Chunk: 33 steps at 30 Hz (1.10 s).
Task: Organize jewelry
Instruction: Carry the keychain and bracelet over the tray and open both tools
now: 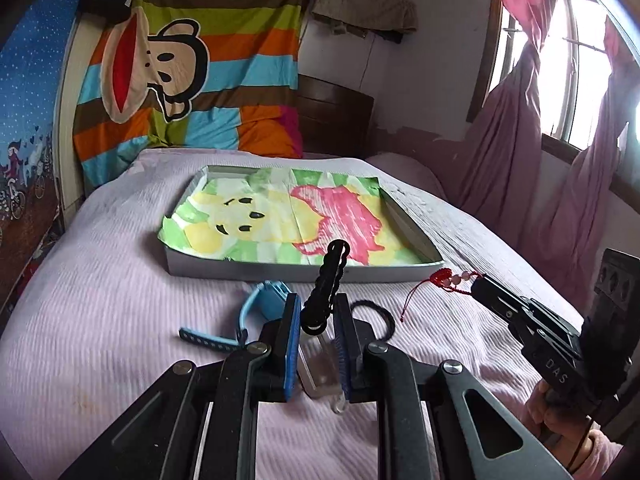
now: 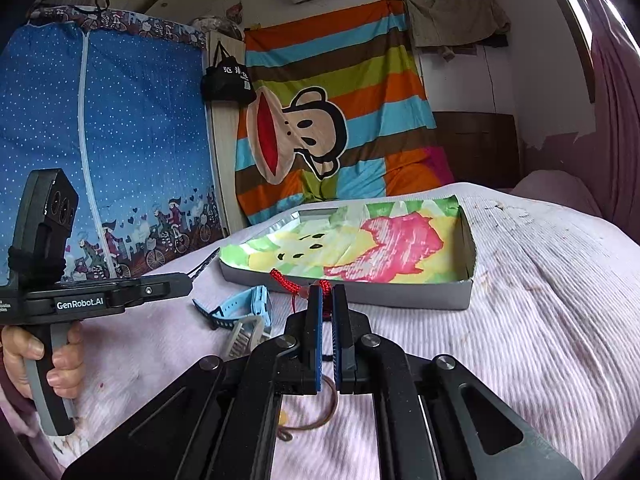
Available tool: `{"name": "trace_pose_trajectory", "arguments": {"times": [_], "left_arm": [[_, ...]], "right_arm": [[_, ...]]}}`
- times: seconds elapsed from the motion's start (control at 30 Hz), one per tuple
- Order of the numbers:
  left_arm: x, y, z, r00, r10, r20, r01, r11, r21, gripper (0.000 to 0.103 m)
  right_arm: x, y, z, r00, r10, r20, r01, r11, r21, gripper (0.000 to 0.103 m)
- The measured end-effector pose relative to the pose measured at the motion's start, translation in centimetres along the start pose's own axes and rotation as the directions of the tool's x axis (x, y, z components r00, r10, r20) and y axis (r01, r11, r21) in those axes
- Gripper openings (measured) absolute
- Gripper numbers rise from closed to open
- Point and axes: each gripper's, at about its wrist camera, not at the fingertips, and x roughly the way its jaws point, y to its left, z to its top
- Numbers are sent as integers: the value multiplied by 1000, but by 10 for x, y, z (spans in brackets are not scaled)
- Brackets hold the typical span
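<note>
My left gripper (image 1: 317, 312) is shut on a black chain-link bracelet (image 1: 328, 280) and holds it upright above the bed, just short of the grey tray (image 1: 280, 270) lined with a cartoon cloth. My right gripper (image 2: 327, 294) is shut on a red cord bracelet (image 2: 298, 284) with pale beads, near the tray's front edge; it also shows in the left wrist view (image 1: 448, 280). The left gripper shows in the right wrist view (image 2: 192, 276).
A blue watch (image 1: 256, 312) (image 2: 240, 306), a black hair tie (image 1: 380, 320), a clear plastic piece (image 1: 320, 376), a white comb-like clip (image 2: 248, 338) and a brown cord loop (image 2: 316, 416) lie on the pink bedspread (image 1: 100, 300). A window with curtains is at the right.
</note>
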Motion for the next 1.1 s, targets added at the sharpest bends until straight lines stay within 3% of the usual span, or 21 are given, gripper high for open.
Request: {"name": "trace_pose_trajectory", "arguments": {"times": [0.27,0.43,0.67,1.1], "left_arm": [[50,19,43,998,57,-28,-58,998,-34,15],[84,35,57,993,73,-93,-80,993,-82,16],[111,40,56,981,128,-148,-140,988,-67,16],[127,45,43,960,170,-222,-178,984,-16,16]], "right_arm": [[46,6,41,1000,-20,3,20,1000,-4,4],[88,3,50,997,-53,-63,54,999,6,4],[130,-1,45,979,-110,-174,111,994,-5,4],[159,-10,25,961,-119,-248,134,990,43,4]]}}
